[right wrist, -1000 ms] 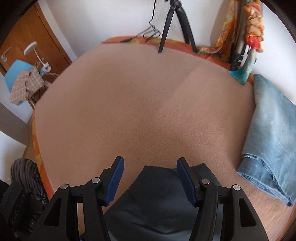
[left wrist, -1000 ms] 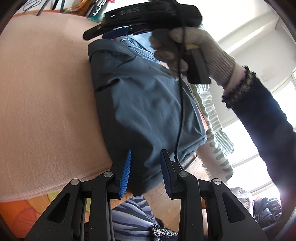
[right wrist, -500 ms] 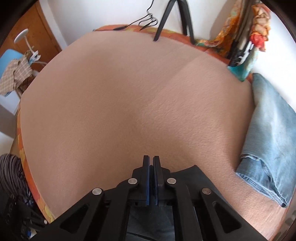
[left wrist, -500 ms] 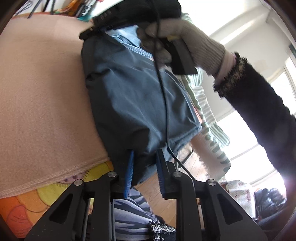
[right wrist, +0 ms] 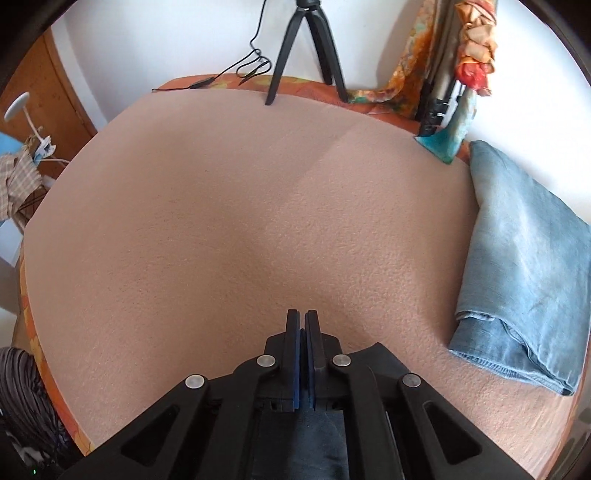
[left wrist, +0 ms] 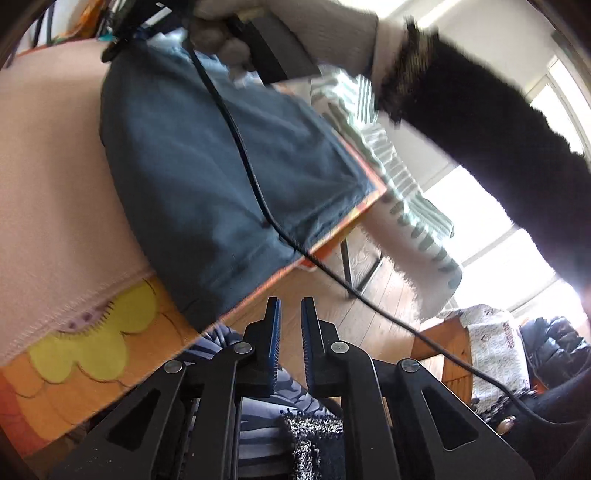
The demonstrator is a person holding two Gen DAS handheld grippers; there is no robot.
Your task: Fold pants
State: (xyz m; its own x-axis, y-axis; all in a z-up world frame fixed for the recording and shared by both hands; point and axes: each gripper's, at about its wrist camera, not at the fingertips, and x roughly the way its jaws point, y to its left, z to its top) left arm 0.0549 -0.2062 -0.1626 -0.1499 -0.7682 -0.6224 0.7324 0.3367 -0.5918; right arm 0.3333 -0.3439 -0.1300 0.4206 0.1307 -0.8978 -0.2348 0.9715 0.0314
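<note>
Dark blue pants (left wrist: 221,177) lie folded at the near edge of the pink blanket (left wrist: 55,177). My left gripper (left wrist: 290,314) hangs off the table edge below the pants, its jaws nearly closed with a narrow gap and nothing between them. My right gripper (right wrist: 303,325) is shut on the far edge of the dark pants (right wrist: 314,443), whose cloth shows between and under the jaws. In the left wrist view the gloved hand (left wrist: 229,33) holds that right gripper at the pants' far end.
Folded light blue jeans (right wrist: 517,266) lie at the right of the pink blanket (right wrist: 221,221). A black tripod (right wrist: 306,48) and a cable stand at the far edge. A striped cloth (left wrist: 388,158) hangs beyond the table; wooden floor lies below.
My left gripper let go of the pants' near corner and pulled back off the table edge, jaws nearly closed. My right gripper closed on the pants' far edge and stays shut.
</note>
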